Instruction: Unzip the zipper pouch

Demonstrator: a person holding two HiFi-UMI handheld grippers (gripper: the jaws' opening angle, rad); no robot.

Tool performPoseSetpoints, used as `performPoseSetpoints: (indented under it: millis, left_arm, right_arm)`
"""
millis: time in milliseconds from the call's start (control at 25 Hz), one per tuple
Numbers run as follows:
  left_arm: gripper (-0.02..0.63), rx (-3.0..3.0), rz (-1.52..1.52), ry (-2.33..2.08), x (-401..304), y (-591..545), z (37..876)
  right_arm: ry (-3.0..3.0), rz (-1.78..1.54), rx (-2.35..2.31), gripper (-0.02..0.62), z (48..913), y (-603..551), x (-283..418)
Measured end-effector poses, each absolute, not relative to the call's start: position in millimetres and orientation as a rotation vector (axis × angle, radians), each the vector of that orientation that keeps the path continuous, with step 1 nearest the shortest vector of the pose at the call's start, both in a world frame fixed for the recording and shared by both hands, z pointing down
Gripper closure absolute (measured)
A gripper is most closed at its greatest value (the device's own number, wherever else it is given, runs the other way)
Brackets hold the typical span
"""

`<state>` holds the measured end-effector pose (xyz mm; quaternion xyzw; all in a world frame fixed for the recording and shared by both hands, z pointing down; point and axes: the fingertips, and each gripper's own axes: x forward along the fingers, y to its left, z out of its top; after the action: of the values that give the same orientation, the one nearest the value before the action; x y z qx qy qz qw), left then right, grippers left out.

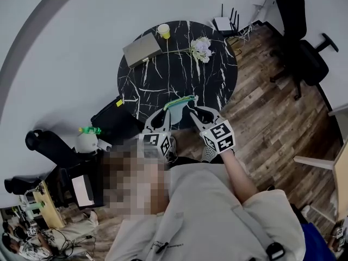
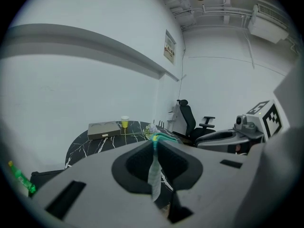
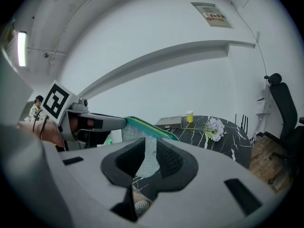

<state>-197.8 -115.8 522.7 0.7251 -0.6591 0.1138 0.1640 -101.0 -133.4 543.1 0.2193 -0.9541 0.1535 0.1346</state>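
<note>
Left tongs (image 1: 167, 111) and right tongs (image 1: 192, 112) pinch the zipper pouch (image 1: 182, 101) (teal-edged), one end apiece.

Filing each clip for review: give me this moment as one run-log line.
left tongs: shut on zipper pouch | right tongs: shut on zipper pouch | pouch: held in air | zipper: state unclear

Probably an office or small lab room: black swivel chairs (image 1: 298, 48) on a wood-plank floor (image 1: 272, 124), a round marble-patterned desk (image 1: 174, 75) carrying a paper cup (image 1: 163, 31), a router (image 1: 224, 22), plain white walls with a posted notice (image 2: 169, 47).
</note>
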Motion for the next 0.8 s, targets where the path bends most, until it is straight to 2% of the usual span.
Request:
performPoseSetpoints:
  millis: [440, 800]
  left_arm:
    - [0.561, 2.110, 0.372, -1.854, -186, -120, 525]
    - [0.561, 2.115, 0.378, -1.839, -187, -121, 528]
  right_arm:
    - [-2.774, 0.455, 0.631, 0.526, 544, -136, -99]
    - [-2.778, 0.470, 0.632, 0.575, 545, -137, -100]
